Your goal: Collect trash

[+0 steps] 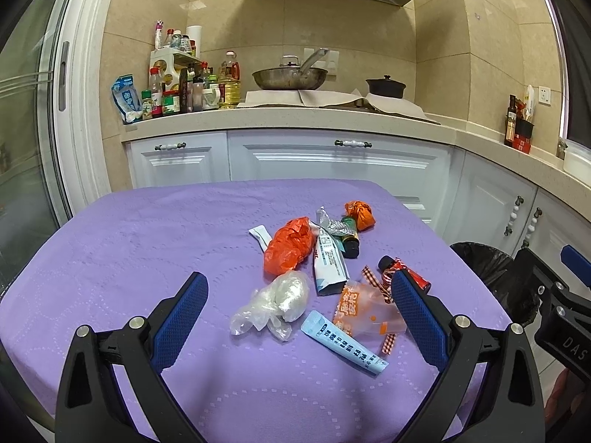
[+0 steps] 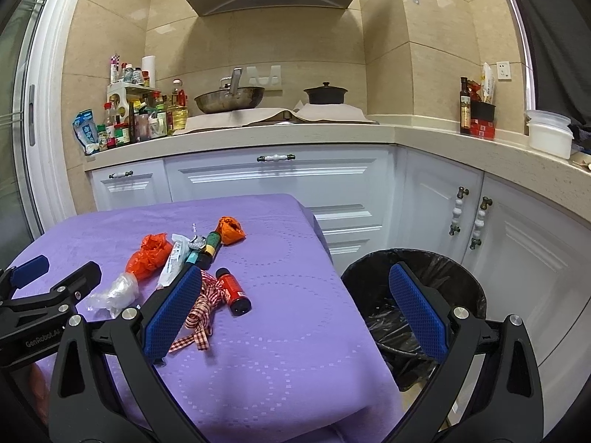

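Observation:
Trash lies on the purple tablecloth (image 1: pixel 129 243): a clear crumpled plastic bag (image 1: pixel 275 304), a light blue tube (image 1: pixel 343 343), an orange-printed clear wrapper (image 1: pixel 365 310), an orange plastic bag (image 1: pixel 290 245), a white pouch (image 1: pixel 328 262), a dark green bottle (image 1: pixel 347 238), an orange ball (image 1: pixel 360 214), a red bottle (image 2: pixel 234 289) and a checked ribbon (image 2: pixel 201 315). My left gripper (image 1: pixel 299 295) is open and empty, just above the clear bag and tube. My right gripper (image 2: pixel 295 295) is open and empty, over the table's right edge beside the bin (image 2: pixel 458 277).
The black-lined bin stands on the floor right of the table and also shows in the left wrist view (image 1: pixel 495 277). White cabinets (image 2: pixel 280 181) and a counter with a wok (image 1: pixel 290 75), a black pot (image 1: pixel 386 86) and condiment bottles (image 1: pixel 177 92) stand behind.

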`<action>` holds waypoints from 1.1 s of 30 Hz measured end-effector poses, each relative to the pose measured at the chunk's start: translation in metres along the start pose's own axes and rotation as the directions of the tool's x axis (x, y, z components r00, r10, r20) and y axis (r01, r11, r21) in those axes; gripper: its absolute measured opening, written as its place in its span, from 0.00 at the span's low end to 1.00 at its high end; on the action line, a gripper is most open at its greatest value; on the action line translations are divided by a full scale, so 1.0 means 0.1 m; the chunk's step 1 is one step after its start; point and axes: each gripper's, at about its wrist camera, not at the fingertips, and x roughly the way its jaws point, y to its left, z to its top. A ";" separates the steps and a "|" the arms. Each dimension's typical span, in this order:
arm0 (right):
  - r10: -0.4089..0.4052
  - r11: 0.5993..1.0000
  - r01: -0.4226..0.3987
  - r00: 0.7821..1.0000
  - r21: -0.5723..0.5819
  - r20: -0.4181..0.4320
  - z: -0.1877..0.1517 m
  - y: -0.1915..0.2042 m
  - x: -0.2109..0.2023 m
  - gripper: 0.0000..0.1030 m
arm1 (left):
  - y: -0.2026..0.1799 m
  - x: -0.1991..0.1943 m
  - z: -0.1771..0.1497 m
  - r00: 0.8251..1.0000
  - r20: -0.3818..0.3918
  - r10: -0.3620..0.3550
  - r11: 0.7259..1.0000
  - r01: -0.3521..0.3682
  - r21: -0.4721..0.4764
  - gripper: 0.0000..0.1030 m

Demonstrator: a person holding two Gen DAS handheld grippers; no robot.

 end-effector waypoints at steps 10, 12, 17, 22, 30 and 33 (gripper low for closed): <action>-0.011 1.000 0.011 1.000 0.004 0.002 -0.01 -0.03 -0.01 0.96 | -0.02 -0.01 -0.03 1.000 -0.003 -0.007 1.000 0.007 0.006 0.94; -0.012 1.000 0.012 1.000 0.005 0.003 -0.01 -0.04 -0.01 0.96 | -0.02 -0.01 -0.03 1.000 -0.004 -0.009 1.000 0.009 0.005 0.94; -0.018 1.000 0.018 1.000 0.006 0.002 -0.02 -0.06 -0.02 0.96 | -0.04 -0.01 -0.02 1.000 -0.007 -0.011 1.000 0.011 0.009 0.94; -0.023 1.000 0.023 1.000 0.010 0.001 -0.02 -0.09 -0.02 0.96 | -0.05 0.00 -0.02 1.000 -0.008 -0.010 1.000 0.010 0.009 0.94; -0.027 1.000 0.027 1.000 0.013 -0.011 -0.05 -0.09 0.02 0.96 | -0.05 0.05 -0.05 1.000 -0.025 -0.017 1.000 0.017 0.008 0.94; -0.020 1.000 0.020 1.000 0.007 -0.021 -0.07 -0.06 0.05 0.96 | 0.00 0.07 -0.07 0.999 -0.034 -0.020 1.000 0.020 -0.002 0.94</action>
